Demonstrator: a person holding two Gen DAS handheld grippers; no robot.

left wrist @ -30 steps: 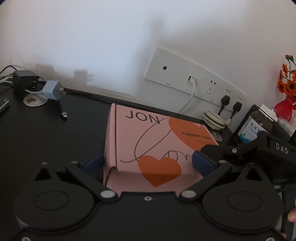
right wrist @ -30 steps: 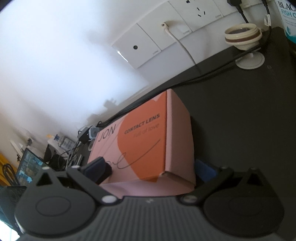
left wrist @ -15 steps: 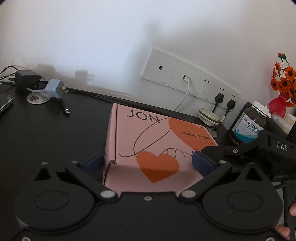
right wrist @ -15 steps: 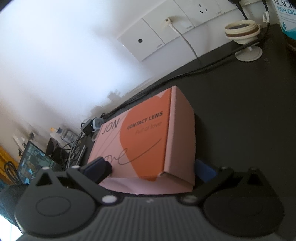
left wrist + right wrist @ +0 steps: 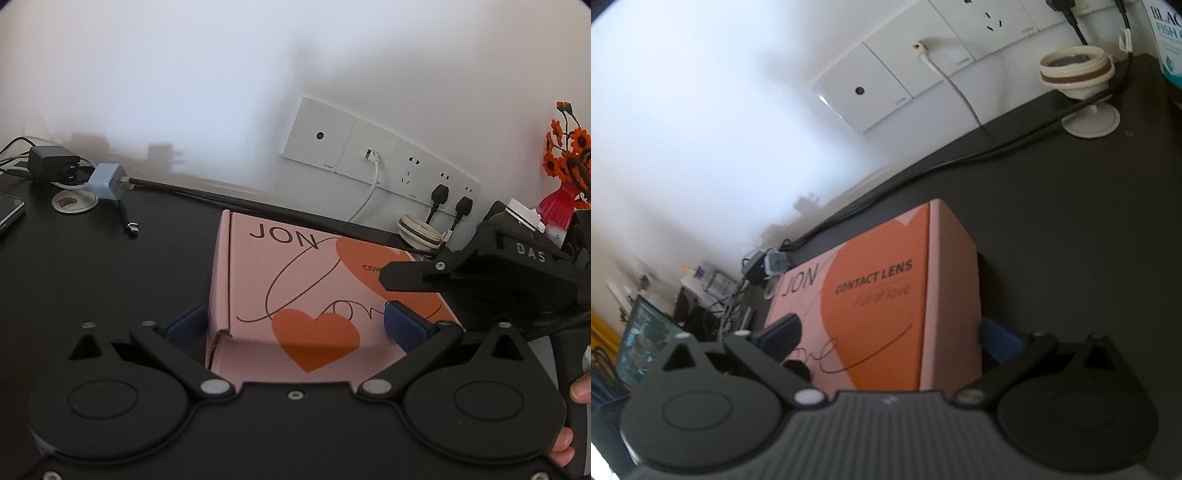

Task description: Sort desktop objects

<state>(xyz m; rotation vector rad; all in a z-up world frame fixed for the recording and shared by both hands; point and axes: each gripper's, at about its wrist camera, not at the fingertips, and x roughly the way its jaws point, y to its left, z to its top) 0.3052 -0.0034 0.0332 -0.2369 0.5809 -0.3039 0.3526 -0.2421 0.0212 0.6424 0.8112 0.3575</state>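
- Pink contact-lens box [image 5: 314,291], printed "JON" with orange hearts, lies flat on the black desk [image 5: 92,280], centre of both frames.
- Left gripper [image 5: 295,325] reaches level over the box's near end; its blue pads [image 5: 404,326] are spread wide, one down beside the left wall, the other over the lid's right part. Contact cannot be told.
- Right gripper [image 5: 890,339] comes in rolled to one side, so the desk slants in its view; its pads [image 5: 1001,341] straddle the box's right edge, one above the lid, one beside the side wall, parted, with no clear clamp.
- Fingertips of a hand [image 5: 581,391] curl round the right handle at the lower right of the left view.
- Wall socket panel [image 5: 373,162] sits upper right of centre; blue charger [image 5: 109,181] lies at left.
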